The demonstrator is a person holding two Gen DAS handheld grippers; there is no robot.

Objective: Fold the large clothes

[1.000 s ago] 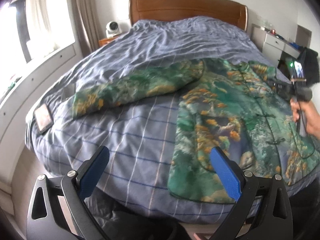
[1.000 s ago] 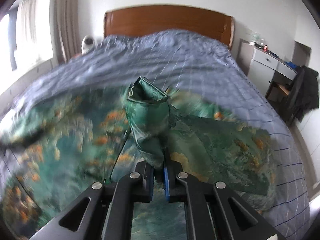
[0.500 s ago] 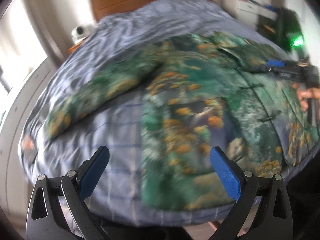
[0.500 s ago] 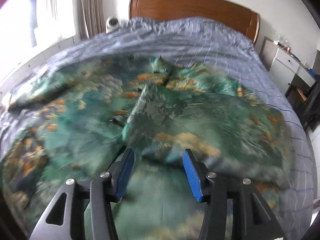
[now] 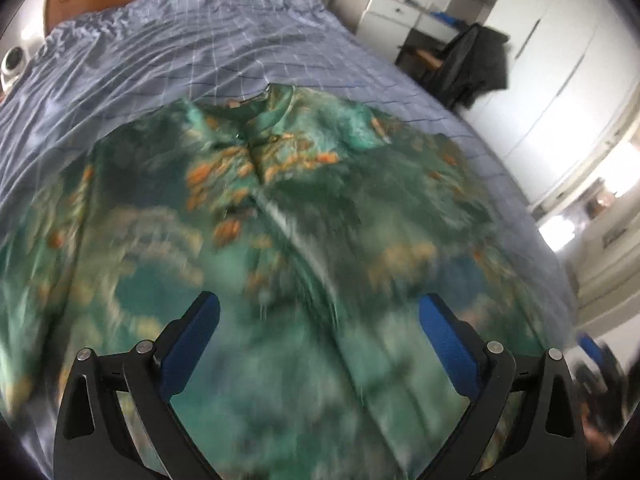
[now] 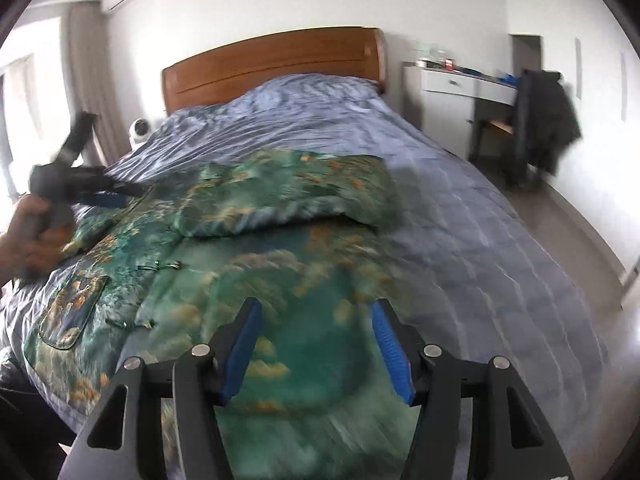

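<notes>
A large green jacket with orange print (image 5: 280, 208) lies front up on the blue checked bed cover (image 5: 200, 40). In the right wrist view its right sleeve (image 6: 288, 200) lies folded across the chest of the jacket (image 6: 248, 280). My left gripper (image 5: 320, 336) is open and empty, hovering above the jacket's lower front. My right gripper (image 6: 316, 348) is open and empty above the jacket's lower right part. The left gripper also shows in the right wrist view (image 6: 108, 196), held in a hand over the jacket's left side.
A wooden headboard (image 6: 272, 64) stands at the far end. A white desk (image 6: 452, 80) and a chair with a dark coat (image 6: 544, 120) stand right of the bed. A white round device (image 6: 140, 130) sits at the bed's far left.
My right gripper let go of the sleeve, which now lies folded over the chest, and pulled back open. My left gripper swung from the bed's left edge to above the jacket.
</notes>
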